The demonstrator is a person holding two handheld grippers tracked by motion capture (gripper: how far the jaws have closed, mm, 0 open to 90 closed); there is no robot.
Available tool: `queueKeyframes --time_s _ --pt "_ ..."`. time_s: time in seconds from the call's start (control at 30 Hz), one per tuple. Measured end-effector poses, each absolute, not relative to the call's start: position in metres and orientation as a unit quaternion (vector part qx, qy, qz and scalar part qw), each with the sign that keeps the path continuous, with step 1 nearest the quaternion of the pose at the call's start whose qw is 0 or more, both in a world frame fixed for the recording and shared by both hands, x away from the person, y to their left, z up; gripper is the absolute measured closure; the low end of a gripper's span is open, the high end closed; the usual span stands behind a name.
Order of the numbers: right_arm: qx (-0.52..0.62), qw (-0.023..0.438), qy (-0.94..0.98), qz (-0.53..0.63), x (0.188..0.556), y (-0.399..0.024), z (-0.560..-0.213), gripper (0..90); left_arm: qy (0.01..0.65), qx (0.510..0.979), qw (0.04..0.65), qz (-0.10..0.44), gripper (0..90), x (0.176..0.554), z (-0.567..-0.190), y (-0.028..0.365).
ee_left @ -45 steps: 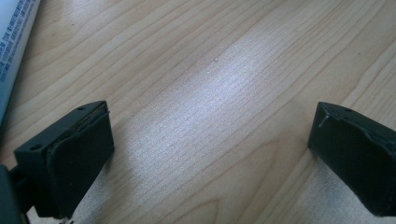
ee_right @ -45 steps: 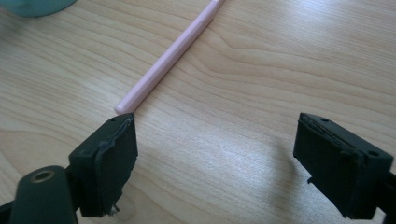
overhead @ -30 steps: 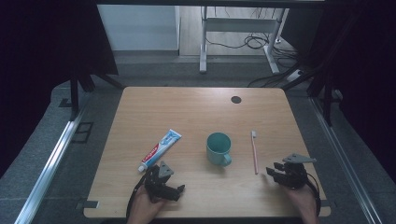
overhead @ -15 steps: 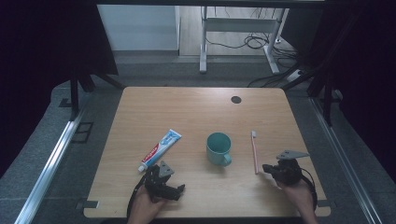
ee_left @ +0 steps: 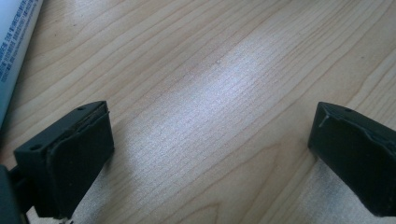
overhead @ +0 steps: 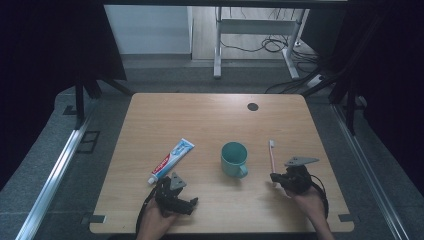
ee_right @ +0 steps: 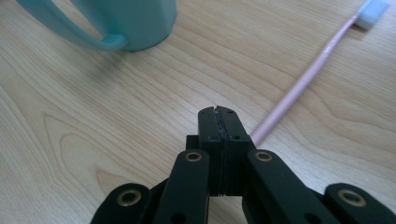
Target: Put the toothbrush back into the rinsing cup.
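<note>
The right tool (ee_right: 219, 116) is pressed together beside the pink toothbrush (ee_right: 299, 86); toothpaste (overhead: 171, 161) lettering is unreadable.

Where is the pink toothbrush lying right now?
In the high view the toothbrush lies on the table's right side, between the teal mug and the right gripper, handle end by the shut jaws.

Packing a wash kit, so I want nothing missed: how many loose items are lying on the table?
3. The toothpaste tube lies left of centre, the teal mug stands in the middle, and the pink toothbrush lies to the mug's right. Nothing seems hidden.
</note>
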State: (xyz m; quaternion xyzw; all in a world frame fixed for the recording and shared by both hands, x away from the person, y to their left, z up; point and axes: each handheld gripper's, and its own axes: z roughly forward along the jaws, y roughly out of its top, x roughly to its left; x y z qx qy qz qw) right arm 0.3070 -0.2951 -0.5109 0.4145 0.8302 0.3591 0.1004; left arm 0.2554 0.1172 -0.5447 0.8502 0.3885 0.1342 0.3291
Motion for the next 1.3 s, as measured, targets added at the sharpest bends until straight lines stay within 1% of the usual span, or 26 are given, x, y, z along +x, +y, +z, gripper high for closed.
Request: queueKeyframes --time_s 0.53,1.3 --pt "0.412 0.098 0.838 0.344 0.309 -0.291 -0.521 87.7 0.389 0.85 0.329 0.134 0.0 0.255 -0.545 0.117" --pt "0.458 0.118 0.819 0.325 0.303 -0.343 -0.525 86.7 0.389 0.85 0.328 0.135 0.0 0.255 -0.545 0.117"
